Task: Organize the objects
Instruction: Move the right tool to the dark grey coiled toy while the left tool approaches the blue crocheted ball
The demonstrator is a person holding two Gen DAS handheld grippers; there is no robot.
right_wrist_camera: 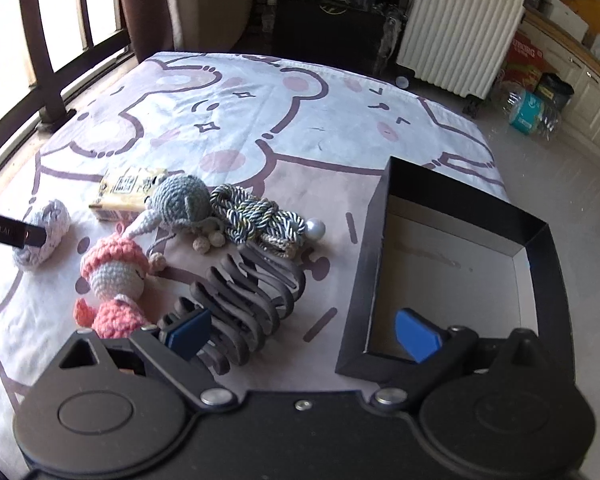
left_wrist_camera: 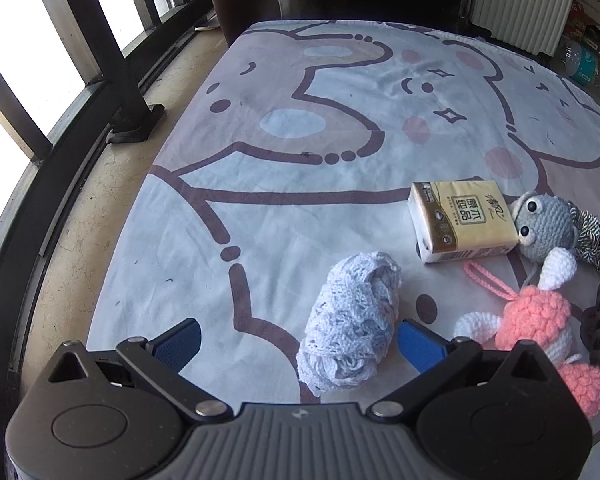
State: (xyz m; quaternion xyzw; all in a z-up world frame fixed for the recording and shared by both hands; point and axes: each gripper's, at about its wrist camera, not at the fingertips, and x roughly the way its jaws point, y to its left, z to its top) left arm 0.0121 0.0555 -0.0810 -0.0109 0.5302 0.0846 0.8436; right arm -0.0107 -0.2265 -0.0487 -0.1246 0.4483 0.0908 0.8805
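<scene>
Wide open, left gripper straddling lace bundle, right gripper empty

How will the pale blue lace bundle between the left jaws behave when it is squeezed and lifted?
The pale blue lace bundle is loosely wound openwork, so it will probably compress and sag rather than hold shape. It looks light. A loose end could trail onto the printed cloth. The left gripper stands open around it.

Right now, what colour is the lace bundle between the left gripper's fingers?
Pale blue-white, an openwork lace bundle. Left wrist view shows it best.
</scene>
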